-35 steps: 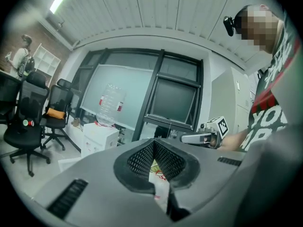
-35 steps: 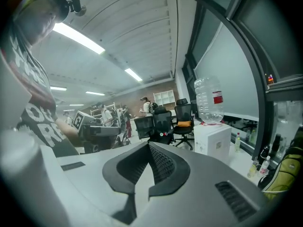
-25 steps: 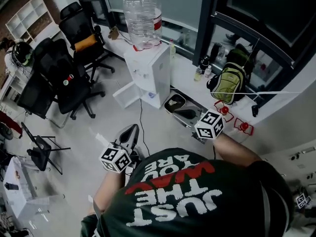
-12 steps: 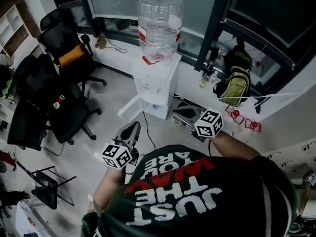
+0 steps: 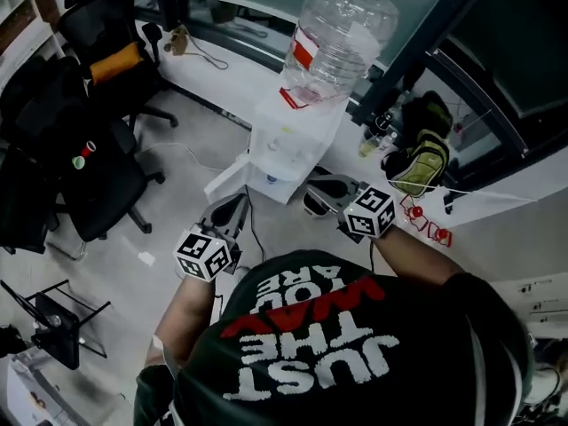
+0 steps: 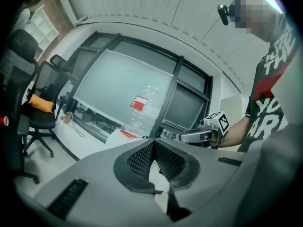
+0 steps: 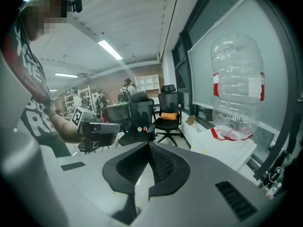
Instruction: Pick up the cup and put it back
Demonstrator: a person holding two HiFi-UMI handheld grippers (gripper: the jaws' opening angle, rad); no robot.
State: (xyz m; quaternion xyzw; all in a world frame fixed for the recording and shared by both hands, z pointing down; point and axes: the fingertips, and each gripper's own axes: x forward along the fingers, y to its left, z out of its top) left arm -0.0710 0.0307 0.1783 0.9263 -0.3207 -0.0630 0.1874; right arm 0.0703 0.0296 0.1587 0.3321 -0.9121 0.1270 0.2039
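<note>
I cannot make out a cup near the grippers in any view. A white water dispenser [image 5: 286, 145] with an empty clear bottle [image 5: 342, 34] on top stands ahead by the window; the bottle [image 7: 236, 86] also shows in the right gripper view. My left gripper [image 5: 231, 213] is held out toward the dispenser's lower left, its jaws shut on nothing [image 6: 152, 145]. On the other side my right gripper [image 5: 319, 190] is near the dispenser's base, also shut and empty [image 7: 147, 148]. Each gripper shows in the other's view.
Black office chairs [image 5: 93, 162] stand to the left; two small things, one red [image 5: 89, 147] and one green, sit on one seat. A white window ledge [image 5: 226, 78] runs behind the dispenser. A green backpack [image 5: 419, 162] sits on it at the right.
The dispenser has come nearer and larger in the head view, and both grippers now reach close to its base. Both stay shut and empty.
</note>
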